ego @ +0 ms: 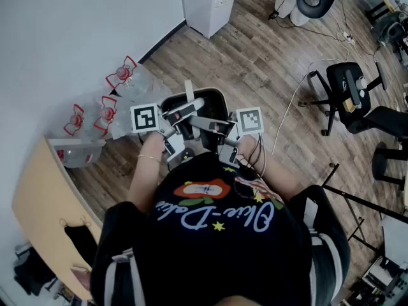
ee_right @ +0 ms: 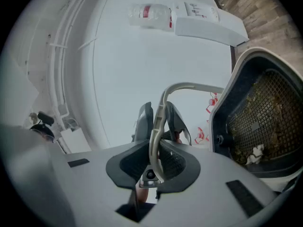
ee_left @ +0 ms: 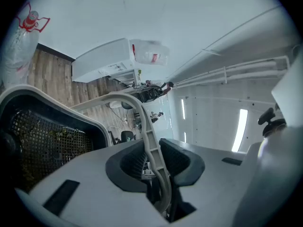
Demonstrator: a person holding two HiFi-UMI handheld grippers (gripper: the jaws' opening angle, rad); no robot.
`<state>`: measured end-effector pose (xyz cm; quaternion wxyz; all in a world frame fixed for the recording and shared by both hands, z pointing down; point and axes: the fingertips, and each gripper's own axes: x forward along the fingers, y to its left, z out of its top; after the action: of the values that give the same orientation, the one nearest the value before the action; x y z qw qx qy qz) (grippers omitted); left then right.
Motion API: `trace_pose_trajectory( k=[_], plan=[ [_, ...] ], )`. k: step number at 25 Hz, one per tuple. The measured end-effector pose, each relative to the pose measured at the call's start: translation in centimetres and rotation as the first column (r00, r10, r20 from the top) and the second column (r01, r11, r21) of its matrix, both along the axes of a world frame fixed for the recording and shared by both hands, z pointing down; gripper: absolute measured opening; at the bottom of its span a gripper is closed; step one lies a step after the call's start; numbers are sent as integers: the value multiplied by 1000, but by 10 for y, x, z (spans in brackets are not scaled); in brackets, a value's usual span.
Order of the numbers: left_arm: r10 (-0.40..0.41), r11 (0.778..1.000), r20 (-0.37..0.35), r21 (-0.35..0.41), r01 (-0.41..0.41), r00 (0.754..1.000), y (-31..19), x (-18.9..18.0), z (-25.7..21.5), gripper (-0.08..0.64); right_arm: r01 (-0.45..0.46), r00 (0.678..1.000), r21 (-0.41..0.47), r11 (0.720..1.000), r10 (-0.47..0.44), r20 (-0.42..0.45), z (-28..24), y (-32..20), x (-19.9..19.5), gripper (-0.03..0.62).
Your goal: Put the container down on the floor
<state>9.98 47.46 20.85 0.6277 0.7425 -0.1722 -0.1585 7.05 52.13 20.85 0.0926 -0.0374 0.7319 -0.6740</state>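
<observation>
The container [ego: 213, 101] is a black mesh bin with a grey rim and a thin grey bail handle [ego: 189, 89]. It hangs in front of me over the wooden floor. My left gripper [ego: 180, 113] and right gripper [ego: 205, 124] meet over it, both shut on the handle. The left gripper view has the handle [ee_left: 152, 143] running between the dark pads [ee_left: 180, 157], with the mesh bin [ee_left: 45, 141] at the left. Seen from the right gripper, the handle [ee_right: 156, 141] is clamped between the pads [ee_right: 176, 162], and the bin [ee_right: 265, 119] holds scraps at the right.
Clear plastic bags with red ties [ego: 121, 75] lie by the white wall at the left, beside a wooden tabletop [ego: 38, 196]. A white cabinet [ego: 207, 2] stands behind. Office chairs [ego: 347, 91] and a floor cable [ego: 287, 113] are at the right.
</observation>
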Motion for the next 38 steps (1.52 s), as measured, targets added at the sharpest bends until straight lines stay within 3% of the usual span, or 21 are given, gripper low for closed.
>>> trace_pose_trajectory(
  k=[22, 31, 38],
  plan=[
    [-2, 1000, 36, -7, 2, 999, 14, 24, 1, 74, 6, 1000, -4, 1000, -6, 28, 0, 15, 24, 51],
    [-26, 1000, 45, -15, 27, 999, 15, 84, 5, 74, 28, 999, -6, 1000, -27, 35, 3, 16, 85, 51],
    [-39, 999, 27, -30, 40, 999, 15, 96, 7, 74, 32, 999, -4, 999, -32, 22, 7, 15, 98, 51]
  ],
)
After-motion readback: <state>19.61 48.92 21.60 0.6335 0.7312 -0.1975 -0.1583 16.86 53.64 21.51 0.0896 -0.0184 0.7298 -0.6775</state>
